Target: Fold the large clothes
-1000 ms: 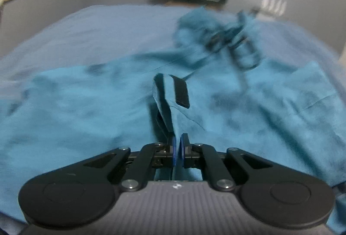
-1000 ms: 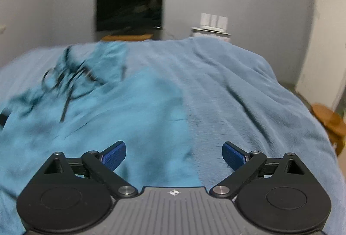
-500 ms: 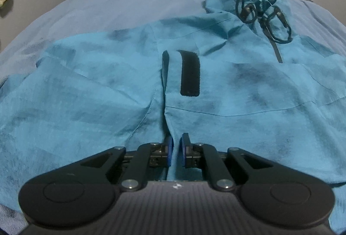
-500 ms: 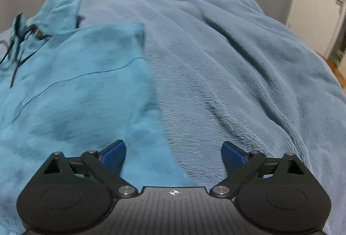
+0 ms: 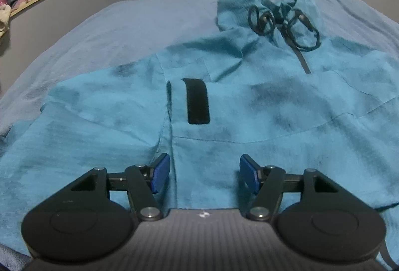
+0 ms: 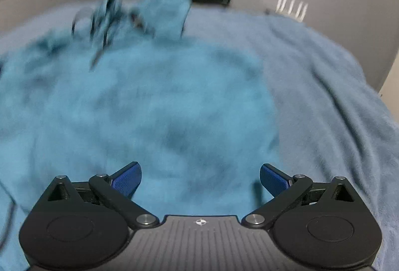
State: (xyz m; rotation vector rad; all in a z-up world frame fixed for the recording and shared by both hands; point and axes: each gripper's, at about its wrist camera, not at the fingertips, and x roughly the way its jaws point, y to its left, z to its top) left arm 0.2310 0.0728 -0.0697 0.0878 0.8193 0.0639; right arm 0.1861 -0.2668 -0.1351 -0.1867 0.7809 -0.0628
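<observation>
A teal jacket (image 5: 261,106) is lying spread flat on a bed (image 5: 124,21) covered by a blue blanket, its long axis running from the near hem away to the hood (image 5: 249,4) and black drawstrings (image 5: 286,21) at the far end.

The left hand-held gripper (image 5: 203,175) is hovering low over the near part of the jacket. Its jaws have just been opening and are standing about half apart, with the cloth lying under them but not pinched. A sleeve cuff with a black strap (image 5: 197,101) is lying just beyond it, pointing away.

The right hand-held gripper (image 6: 200,181) is standing fully open with nothing held, over the jacket's right near part. Its view is blurred. The jacket's right edge (image 6: 271,121) is lying just to its right, so this hand looks nearer that side for the next fold.
</observation>
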